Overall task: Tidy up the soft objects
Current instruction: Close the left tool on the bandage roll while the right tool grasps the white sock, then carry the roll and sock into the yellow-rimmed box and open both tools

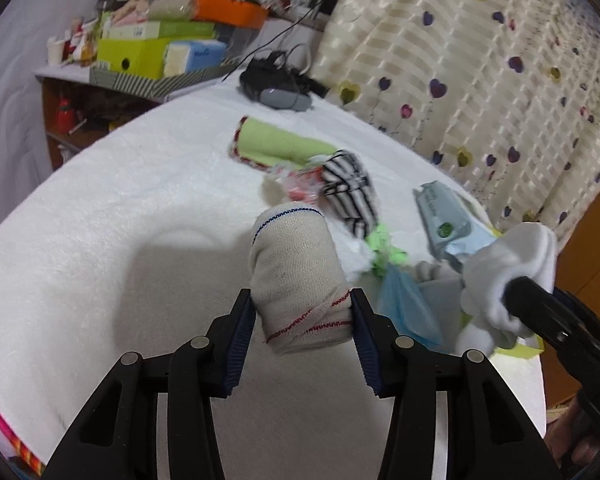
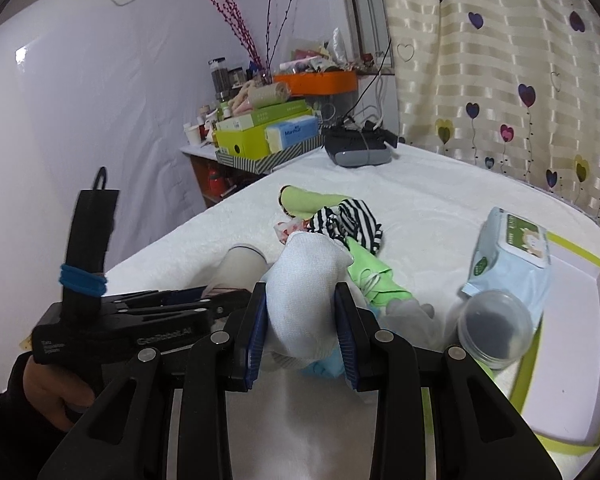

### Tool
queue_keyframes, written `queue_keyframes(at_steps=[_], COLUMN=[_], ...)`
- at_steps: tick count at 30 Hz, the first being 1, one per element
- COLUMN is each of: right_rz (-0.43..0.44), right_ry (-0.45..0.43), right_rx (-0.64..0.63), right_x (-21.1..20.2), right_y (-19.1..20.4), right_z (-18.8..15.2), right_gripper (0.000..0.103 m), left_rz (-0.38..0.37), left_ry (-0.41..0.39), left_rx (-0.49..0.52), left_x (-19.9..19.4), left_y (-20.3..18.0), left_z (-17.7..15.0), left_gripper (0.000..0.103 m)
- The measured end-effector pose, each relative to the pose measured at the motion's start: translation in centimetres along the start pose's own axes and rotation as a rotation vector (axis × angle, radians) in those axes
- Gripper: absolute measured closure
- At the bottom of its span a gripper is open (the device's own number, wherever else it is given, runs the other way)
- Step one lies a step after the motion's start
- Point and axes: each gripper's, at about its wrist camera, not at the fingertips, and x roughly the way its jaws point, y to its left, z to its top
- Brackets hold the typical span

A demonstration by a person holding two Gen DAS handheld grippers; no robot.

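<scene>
The left gripper has its ribbed blue fingers closed on a cylindrical roll of beige gauze bandage, stitched blue at one end and red at the other, held above the fluffy white worktop. The right gripper clamps a bunched white sock. Crowded just beyond both lie a black-and-white striped garment, a lime-green cloth with red trim, a crumpled green fabric, and a soft pale-blue wet-wipes pack leaning on a shallow white tray with a lime rim. A round clear-lidded jar sits touching the pack. A black and grey device with cables rests at the far edge.
</scene>
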Motion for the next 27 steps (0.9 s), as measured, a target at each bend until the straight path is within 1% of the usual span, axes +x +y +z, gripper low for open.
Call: queue_keyframes(at_steps=[6, 14, 22, 27], right_rz=[-0.037, -0.127, -0.250, -0.311], right_ry=[-0.033, -0.101, -0.156, -0.158], right_rx=[0.025, 0.091, 0.205, 0.282], right_x=[-2.7, -7.0, -10.8, -11.8], right_y=[-1.1, -4.5, -10.2, -14.0], right_z=[-0.6, -1.2, -2.5, -3.7], right_gripper=[0.070, 0.069, 0.069, 0.069], left_rz=[-0.068, -0.135, -0.205, -0.242], left_ry=[-0.042, -0.053, -0.056, -0.033], left_rx=[0.061, 0.153, 0.247, 0.292], left_x=[-2.5, -3.3, -2.9, -1.6], left_y=[-2.9, -7.4, -12.6, -15.7], left_z=[-0.3, -0.3, 0.2, 0.3], left_gripper=[0.057, 0.057, 0.057, 0.057])
